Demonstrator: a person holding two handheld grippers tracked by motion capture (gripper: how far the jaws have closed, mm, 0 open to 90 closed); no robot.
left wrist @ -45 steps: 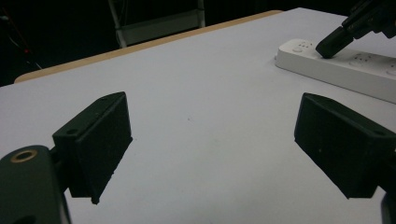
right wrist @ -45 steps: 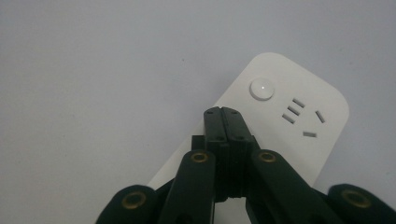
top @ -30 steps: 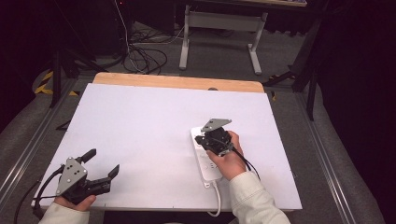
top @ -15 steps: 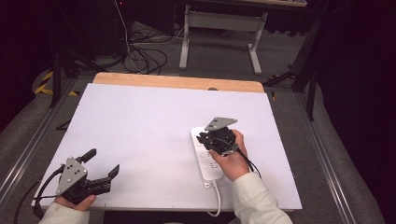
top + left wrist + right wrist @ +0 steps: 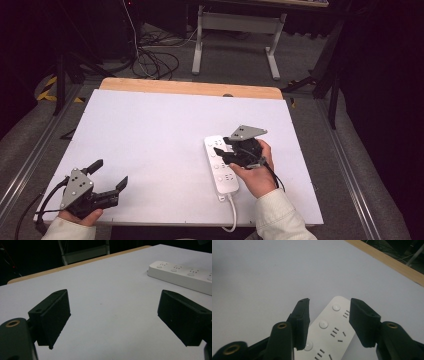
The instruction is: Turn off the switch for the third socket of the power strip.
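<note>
A white power strip lies flat on the right half of the white table, its cord running off the near edge. My right gripper hovers just over the strip's far end, held by a hand in a pale sleeve. In the right gripper view its jaws stand apart, with the strip and its round buttons below the gap of the right gripper. My left gripper rests near the table's front left corner, wide open with nothing between its jaws. In the left gripper view the strip lies far off beyond the left gripper.
A wooden strip edges the table's far side. Beyond it on the floor are tangled cables and a metal stand. Rails run along both sides of the table.
My right gripper has drifted slightly to the right above the power strip. The left gripper has stayed where it was.
</note>
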